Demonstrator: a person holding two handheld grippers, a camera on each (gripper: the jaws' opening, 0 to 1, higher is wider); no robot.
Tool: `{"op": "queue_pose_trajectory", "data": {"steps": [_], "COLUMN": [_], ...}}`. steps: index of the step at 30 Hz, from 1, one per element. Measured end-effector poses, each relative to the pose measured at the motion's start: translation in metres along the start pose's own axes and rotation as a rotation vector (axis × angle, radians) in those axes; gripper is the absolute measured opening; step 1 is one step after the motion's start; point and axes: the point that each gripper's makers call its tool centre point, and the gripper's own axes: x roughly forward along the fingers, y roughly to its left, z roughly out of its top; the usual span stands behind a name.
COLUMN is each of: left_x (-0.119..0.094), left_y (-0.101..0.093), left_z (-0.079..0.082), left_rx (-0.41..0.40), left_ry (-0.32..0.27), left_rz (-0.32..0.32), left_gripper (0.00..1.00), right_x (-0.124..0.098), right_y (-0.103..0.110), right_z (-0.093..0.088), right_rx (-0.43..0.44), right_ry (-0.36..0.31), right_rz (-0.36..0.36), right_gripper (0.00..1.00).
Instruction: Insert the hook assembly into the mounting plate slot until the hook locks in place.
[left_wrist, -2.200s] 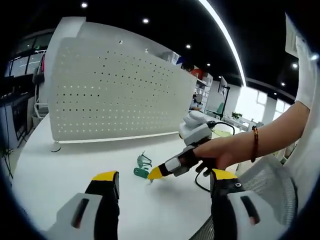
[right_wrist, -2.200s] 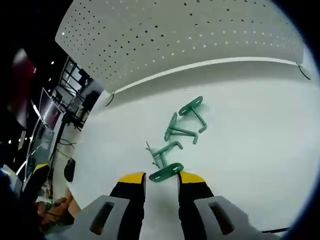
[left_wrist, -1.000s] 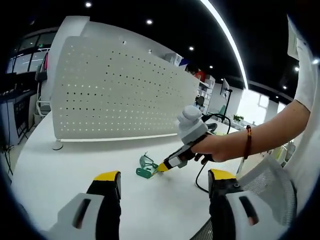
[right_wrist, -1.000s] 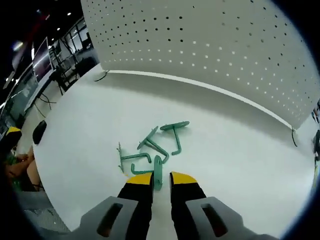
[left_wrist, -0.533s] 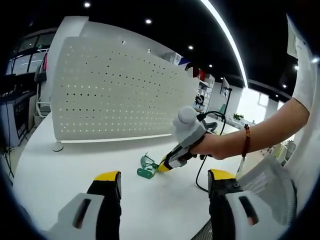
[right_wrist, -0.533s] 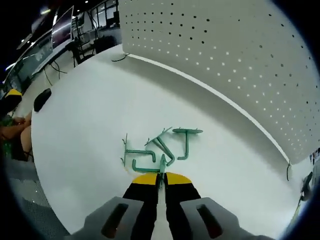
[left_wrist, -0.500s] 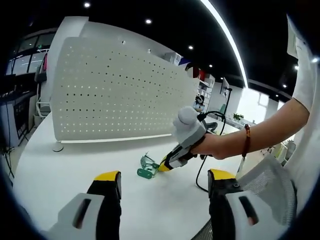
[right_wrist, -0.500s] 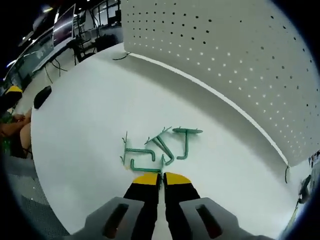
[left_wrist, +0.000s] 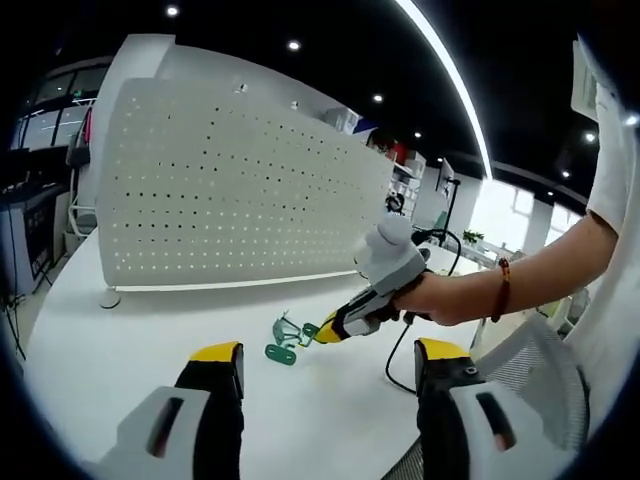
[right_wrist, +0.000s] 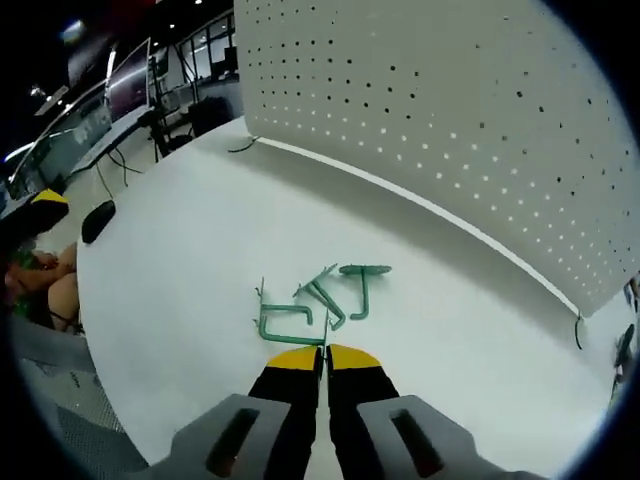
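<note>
Since half a second ago the right gripper (left_wrist: 322, 333) has lifted a green hook (left_wrist: 308, 330) off the tabletop (left_wrist: 120, 340); the left gripper (left_wrist: 325, 375) hangs wide, farther off.

Right gripper view: pinched jaws (nearly closed), hooks (right_wrist: 315, 300) ahead, pegboard (right_wrist: 450, 120) beyond.

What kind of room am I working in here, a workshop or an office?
Most likely an open-plan office or lab: a white table with a perforated white pegboard panel standing on it, black ceiling with recessed spotlights, and desks with monitors in the background.
</note>
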Motion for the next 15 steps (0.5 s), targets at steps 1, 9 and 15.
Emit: {"op": "queue_pose_trajectory", "data": {"steps": [1,9,15], "left_x": [0.000,0.003,0.007], "left_y": [-0.001,-0.007,-0.011], "left_z": [0.001,0.009,0.017], "left_rx": [0.002,-0.005,-0.011], "left_ry": [0.001,-0.012,-0.034], "left_rz": [-0.001,-0.018,-0.029], "left_gripper": [0.71,0.66,0.67], "right_x": [-0.002,-0.023,-0.041], "right_y": [0.001,0.006,0.013], "right_z": [0.003,0.026,0.046], "right_rx": [0.008,0.025,0.058], "right_ry": [-0.019,-0.132,-0.237], "right_rz": [0.003,0.014,0.042], "right_gripper": [0.01,0.01,0.01]}}
